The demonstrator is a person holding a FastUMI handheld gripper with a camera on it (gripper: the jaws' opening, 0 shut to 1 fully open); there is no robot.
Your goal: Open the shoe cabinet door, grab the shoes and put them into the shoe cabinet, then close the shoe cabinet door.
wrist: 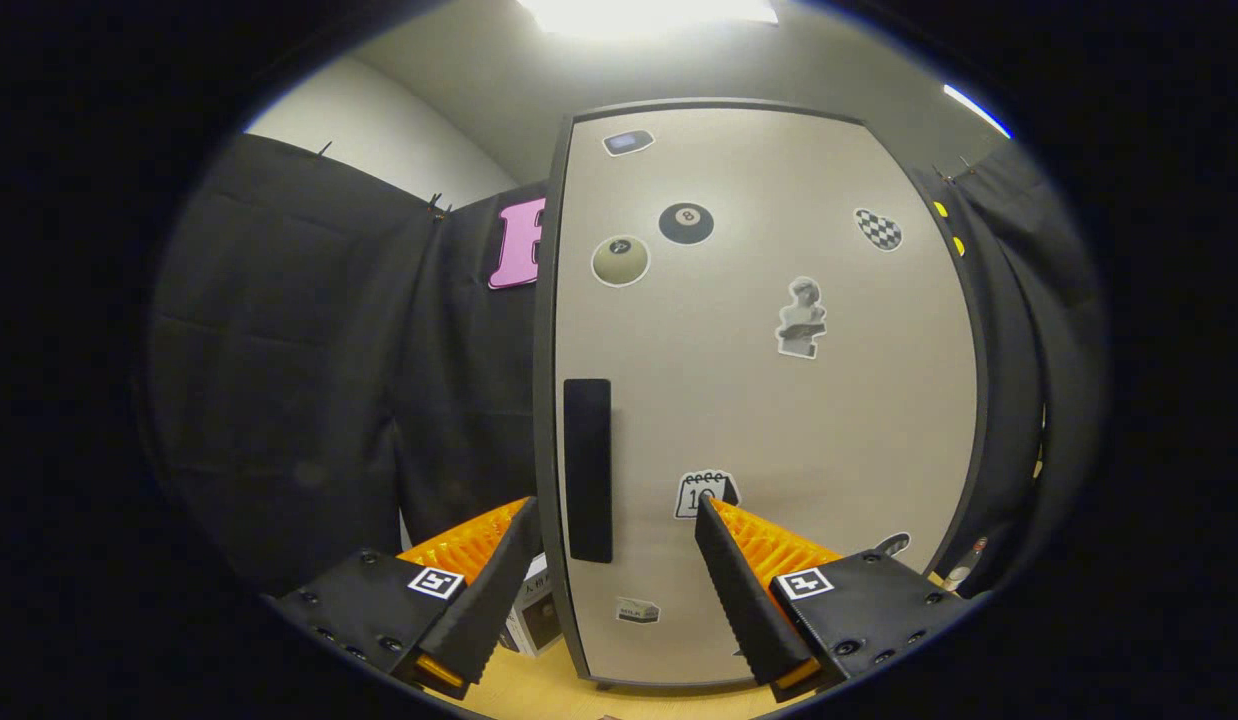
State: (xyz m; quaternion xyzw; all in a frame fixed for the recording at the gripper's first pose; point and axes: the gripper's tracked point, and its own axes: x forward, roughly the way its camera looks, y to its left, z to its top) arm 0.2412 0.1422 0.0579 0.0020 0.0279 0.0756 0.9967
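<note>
The shoe cabinet's door [769, 400] stands closed straight ahead, a pale beige panel with a dark frame and several stickers. A black vertical handle [587, 470] sits near its left edge. My gripper [616, 515] is open, and the handle shows in the gap between the fingertips, a little beyond them. One finger [494, 590] lies left of the door's edge, the other finger [749, 590] is in front of the door's lower middle. Nothing is held.
Black cloth hangs on both sides of the cabinet. A small white box [532, 620] stands on the wooden floor [539, 690] by the cabinet's lower left corner, behind the left finger. Some small items [964, 570] lie low to the cabinet's right.
</note>
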